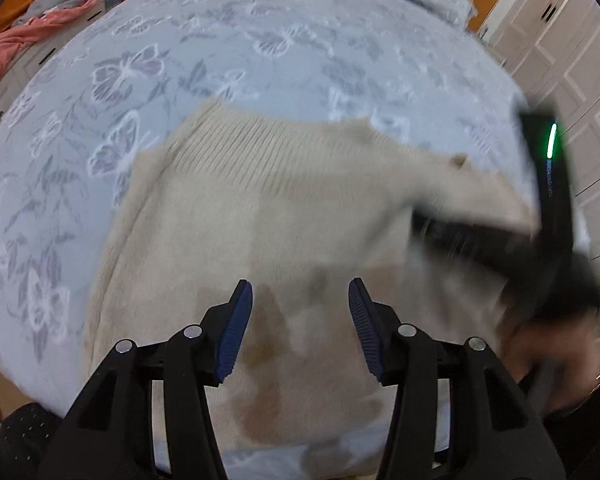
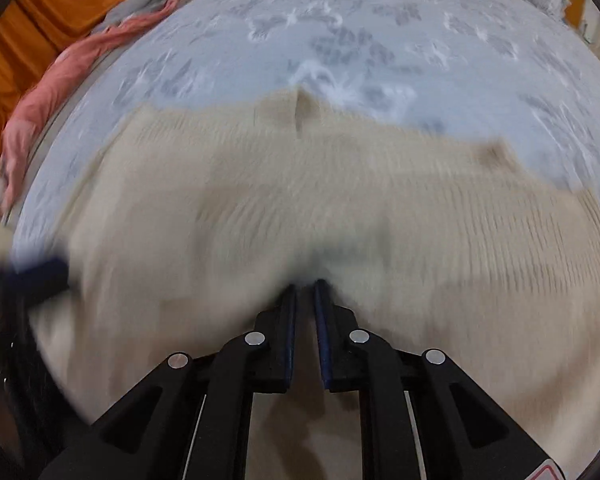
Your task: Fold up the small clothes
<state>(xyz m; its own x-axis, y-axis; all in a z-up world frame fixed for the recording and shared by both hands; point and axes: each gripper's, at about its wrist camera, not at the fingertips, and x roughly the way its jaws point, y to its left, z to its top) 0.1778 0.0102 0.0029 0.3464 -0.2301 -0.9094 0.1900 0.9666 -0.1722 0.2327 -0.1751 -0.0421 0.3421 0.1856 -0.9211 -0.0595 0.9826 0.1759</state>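
A cream knitted sweater (image 1: 236, 216) lies spread on the bed, ribbed hem toward the far side. My left gripper (image 1: 300, 288) is open and empty, held just above the sweater's near part, where brown stains show. My right gripper (image 2: 305, 284) is shut on a fold of the sweater (image 2: 340, 200), which bunches at the fingertips. The right gripper also shows blurred in the left wrist view (image 1: 496, 240), at the sweater's right side. The left gripper shows blurred at the left edge of the right wrist view (image 2: 40, 276).
The bed has a pale blue cover with butterfly prints (image 1: 260, 48). Pink and grey clothes (image 1: 40, 20) lie heaped beyond the bed's left edge by an orange curtain. White cabinet doors (image 1: 572, 60) stand at the right.
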